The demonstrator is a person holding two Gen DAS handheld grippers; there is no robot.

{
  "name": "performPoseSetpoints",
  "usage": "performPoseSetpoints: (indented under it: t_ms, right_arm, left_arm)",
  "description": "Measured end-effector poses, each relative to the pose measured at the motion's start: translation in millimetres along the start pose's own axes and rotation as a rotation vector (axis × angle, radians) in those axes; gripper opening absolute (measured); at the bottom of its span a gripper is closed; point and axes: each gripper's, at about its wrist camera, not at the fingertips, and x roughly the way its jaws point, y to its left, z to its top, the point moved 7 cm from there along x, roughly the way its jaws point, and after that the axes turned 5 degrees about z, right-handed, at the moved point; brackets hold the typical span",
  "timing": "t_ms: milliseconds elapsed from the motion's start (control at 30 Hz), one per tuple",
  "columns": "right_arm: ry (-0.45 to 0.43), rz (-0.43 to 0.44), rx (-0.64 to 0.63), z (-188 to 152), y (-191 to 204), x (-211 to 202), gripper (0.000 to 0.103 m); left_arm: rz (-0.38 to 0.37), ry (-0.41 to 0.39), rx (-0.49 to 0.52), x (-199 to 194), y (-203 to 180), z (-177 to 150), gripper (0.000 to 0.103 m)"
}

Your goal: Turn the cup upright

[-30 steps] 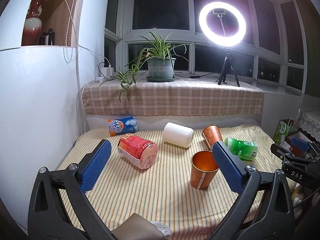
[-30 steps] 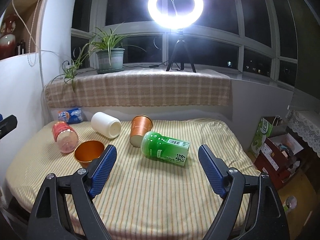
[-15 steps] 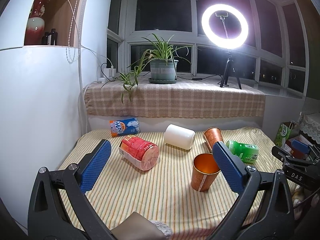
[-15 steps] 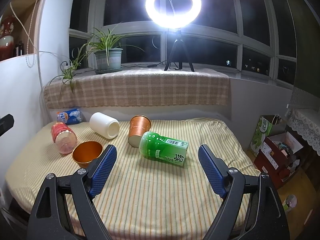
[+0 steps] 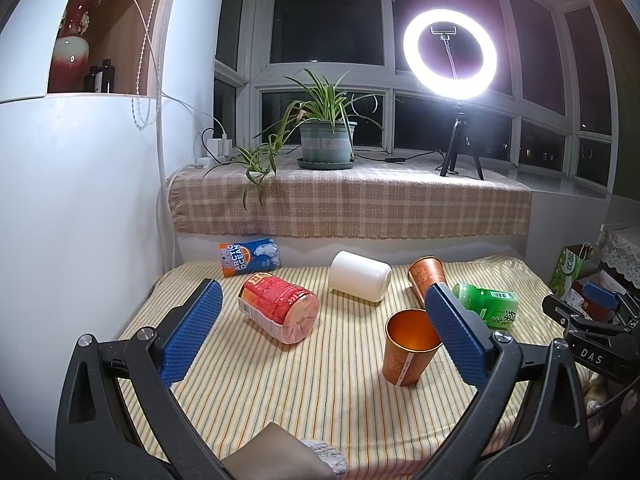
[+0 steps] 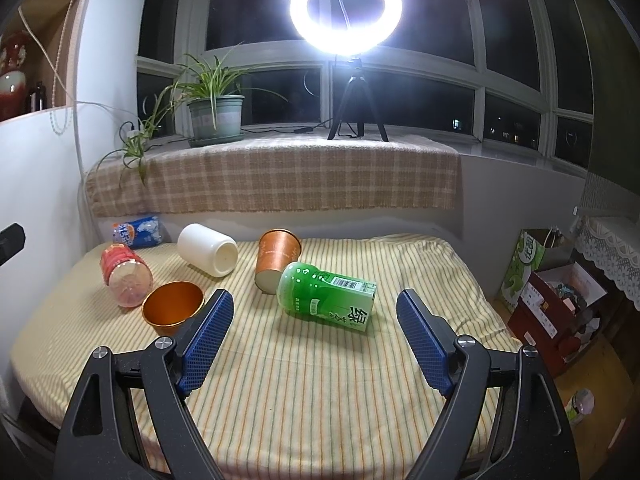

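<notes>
A copper cup point(image 5: 406, 346) stands upright on the striped table, its mouth open upward; it also shows in the right wrist view point(image 6: 173, 307). A second copper cup point(image 5: 426, 276) lies on its side behind it, also seen in the right wrist view point(image 6: 277, 259). A white cup point(image 5: 359, 276) lies on its side at the back, also in the right wrist view point(image 6: 208, 250). My left gripper point(image 5: 320, 322) is open and empty above the table. My right gripper point(image 6: 314, 330) is open and empty, in front of a lying green cup point(image 6: 326, 298).
A red cup point(image 5: 278, 308) and a blue packet point(image 5: 250, 257) lie at the left. The green cup point(image 5: 488, 306) lies at the right. A checked ledge point(image 5: 348, 204) with a potted plant point(image 5: 326, 146) and a ring light point(image 5: 450, 54) backs the table. Boxes point(image 6: 556, 300) stand at the right.
Both grippers have drawn back and up a little from the table, so the cups look slightly further away. Both stay open and no object has moved.
</notes>
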Motion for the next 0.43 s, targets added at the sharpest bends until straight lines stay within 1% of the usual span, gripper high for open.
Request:
performPoseSetpoints:
  t_ms: [433]
  right_arm:
    - [0.015, -0.001, 0.001, -3.7, -1.5, 6.0, 0.084]
  left_arm:
    - [0.002, -0.003, -0.008, 3.6, 0.1, -0.4, 0.103]
